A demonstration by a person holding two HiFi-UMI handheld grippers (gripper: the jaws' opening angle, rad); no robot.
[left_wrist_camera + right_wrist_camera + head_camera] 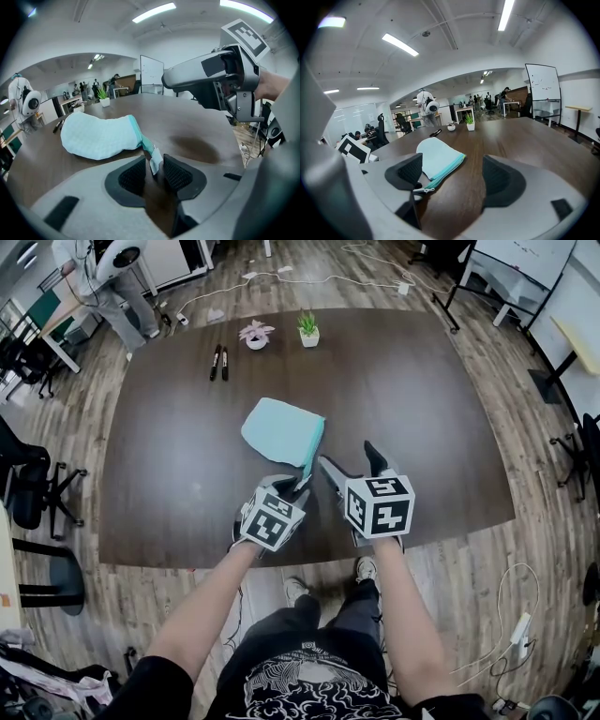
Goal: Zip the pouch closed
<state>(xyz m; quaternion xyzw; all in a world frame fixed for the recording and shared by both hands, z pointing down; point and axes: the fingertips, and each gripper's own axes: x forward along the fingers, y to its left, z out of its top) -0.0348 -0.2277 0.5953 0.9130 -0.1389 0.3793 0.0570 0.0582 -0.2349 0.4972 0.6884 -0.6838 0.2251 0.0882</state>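
A light-teal zip pouch (281, 430) lies flat on the dark wooden table (422, 409), its zipper edge facing right. My left gripper (300, 487) sits at the pouch's near corner. In the left gripper view the pouch (101, 136) ends in a small white tab (155, 160) that stands between the narrowed pads (133, 177), with a sliver of gap still beside it. My right gripper (349, 457) hovers just right of the pouch, jaws wide apart. In the right gripper view the zipper pull (417, 190) lies by the left pad (405, 172), and the pouch (438, 158) stretches away behind it.
Two markers (218, 362) and two small potted plants (256, 334) (308, 329) stand at the table's far side. A person (103, 277) stands beyond the far left corner. Office chairs (28, 484) line the left; the table's near edge runs just under my grippers.
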